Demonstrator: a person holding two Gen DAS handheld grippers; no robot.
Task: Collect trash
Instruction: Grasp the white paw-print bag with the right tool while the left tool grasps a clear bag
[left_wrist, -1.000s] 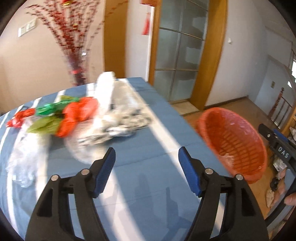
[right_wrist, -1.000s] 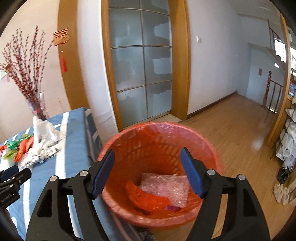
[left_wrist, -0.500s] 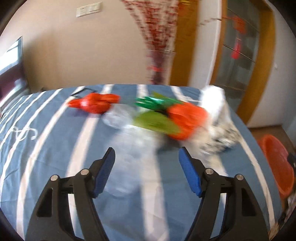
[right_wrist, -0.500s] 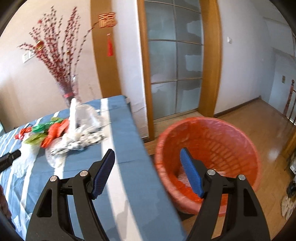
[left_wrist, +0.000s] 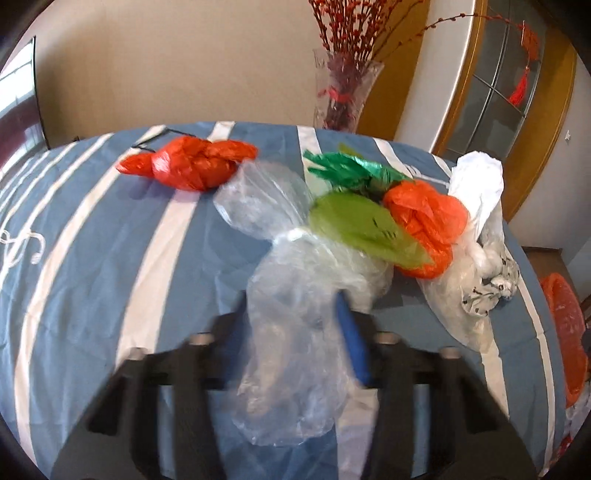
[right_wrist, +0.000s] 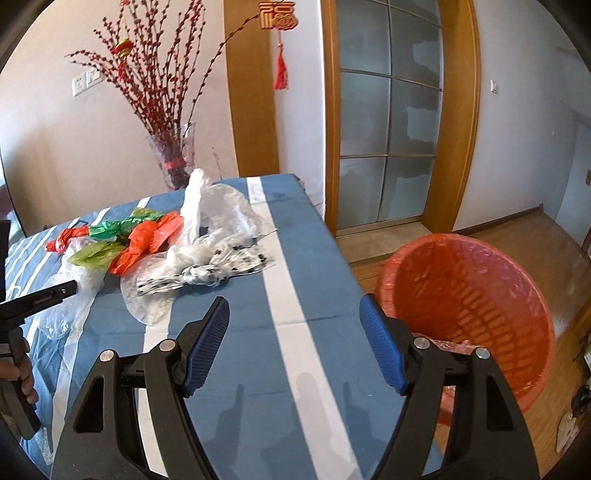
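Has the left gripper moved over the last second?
Yes. The left gripper swung away from the orange plastic basket and forward, its fingers now straddling the clear plastic bag.

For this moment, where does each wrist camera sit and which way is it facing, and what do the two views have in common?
Left wrist: sits on the left gripper, looking across the blue striped table toward the vase; its blurred fingers flank a clear plastic bag.
Right wrist: sits on the right gripper, above the table's end, facing the glass door and orange basket; its open fingers show, plus the person's left hand holding the other gripper.
Shared: table, vase, bag pile, basket.
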